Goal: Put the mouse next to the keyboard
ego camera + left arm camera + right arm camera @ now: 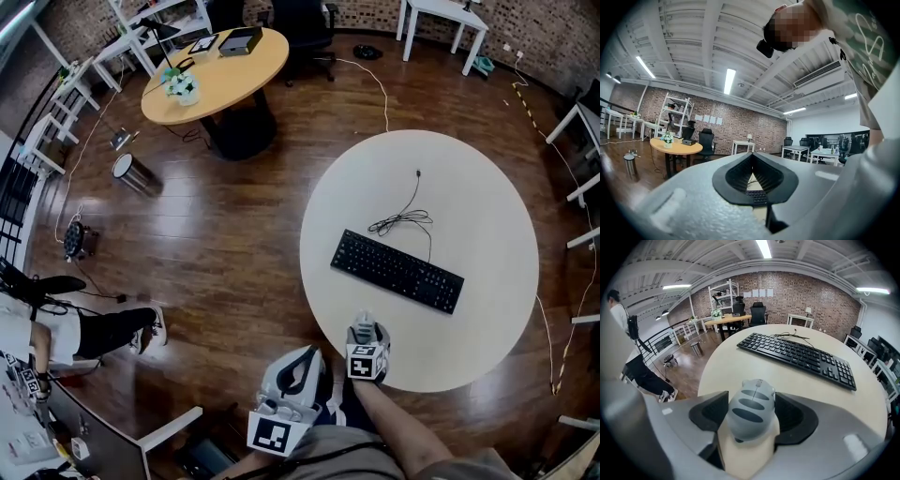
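While right tool (750, 402) clamps mouse (750, 416), keyboard (799, 357) lies ahead on table (736, 376).

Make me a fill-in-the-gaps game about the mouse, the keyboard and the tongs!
The right tongs grip the mouse, which is coloured ___.
The keyboard is coloured ___.
The table under it is ___ in shape.
The left tongs hold ___.
Missing words: grey, black, round, nothing.
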A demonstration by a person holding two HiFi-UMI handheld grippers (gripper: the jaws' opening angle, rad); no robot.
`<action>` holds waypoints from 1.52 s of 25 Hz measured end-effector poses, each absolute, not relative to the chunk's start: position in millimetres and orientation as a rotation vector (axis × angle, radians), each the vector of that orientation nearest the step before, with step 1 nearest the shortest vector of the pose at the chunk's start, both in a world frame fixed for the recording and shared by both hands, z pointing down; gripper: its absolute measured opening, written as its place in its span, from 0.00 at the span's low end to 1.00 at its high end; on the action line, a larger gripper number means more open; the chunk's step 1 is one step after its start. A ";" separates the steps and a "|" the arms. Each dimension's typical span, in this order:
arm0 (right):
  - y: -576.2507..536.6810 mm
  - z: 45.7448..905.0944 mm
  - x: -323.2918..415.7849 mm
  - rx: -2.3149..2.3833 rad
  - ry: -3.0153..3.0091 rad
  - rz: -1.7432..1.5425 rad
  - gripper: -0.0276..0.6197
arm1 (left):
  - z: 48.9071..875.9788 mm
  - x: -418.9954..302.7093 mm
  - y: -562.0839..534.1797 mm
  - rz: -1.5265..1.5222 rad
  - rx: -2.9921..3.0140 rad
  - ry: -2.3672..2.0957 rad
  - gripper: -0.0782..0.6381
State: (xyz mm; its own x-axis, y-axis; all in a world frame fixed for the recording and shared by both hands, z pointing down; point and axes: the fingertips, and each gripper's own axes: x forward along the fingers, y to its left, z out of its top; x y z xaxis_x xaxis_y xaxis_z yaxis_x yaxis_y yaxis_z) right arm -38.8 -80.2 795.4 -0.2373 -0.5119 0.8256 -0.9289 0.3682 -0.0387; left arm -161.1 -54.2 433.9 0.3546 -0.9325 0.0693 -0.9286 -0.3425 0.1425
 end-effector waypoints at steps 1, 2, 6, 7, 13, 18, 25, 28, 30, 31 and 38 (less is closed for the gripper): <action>-79.7 795.0 -35.0 1.255 -1.881 0.709 0.52 | 433.7 -158.2 -53.9 -0.038 2.454 -1.696 0.11; -79.2 794.7 -31.6 1.256 -1.879 0.710 0.52 | 433.5 -155.6 -53.9 -0.041 2.454 -1.694 0.11; -75.7 793.2 -15.2 1.260 -1.871 0.720 0.52 | 433.2 -143.3 -53.3 -0.032 2.458 -1.688 0.11; -74.4 793.5 -9.6 1.263 -1.869 0.720 0.52 | 433.1 -139.5 -53.1 -0.031 2.462 -1.688 0.11; -67.5 790.9 17.1 1.243 -1.876 0.638 0.50 | 428.4 -117.7 -54.4 -0.039 2.482 -1.685 0.11; -64.8 789.7 38.0 1.252 -1.869 0.641 0.50 | 428.4 -99.0 -53.4 -0.036 2.498 -1.666 0.11; -64.2 790.2 72.5 1.294 -1.855 0.660 0.50 | 429.4 -74.2 -53.4 -0.038 2.507 -1.632 0.11; -64.6 789.7 91.2 1.319 -1.838 0.673 0.50 | 426.1 -63.8 -53.8 -0.054 2.517 -1.623 0.11; -64.6 789.9 103.3 1.327 -1.828 0.679 0.50 | 424.2 -57.3 -54.4 -0.052 2.527 -1.617 0.11; -64.9 790.1 109.7 1.334 -1.823 0.681 0.50 | 423.1 -54.1 -54.7 -0.052 2.532 -1.615 0.11; -68.6 790.0 152.5 1.397 -1.793 0.701 0.50 | 423.9 -31.7 -54.1 -0.048 2.550 -1.600 0.11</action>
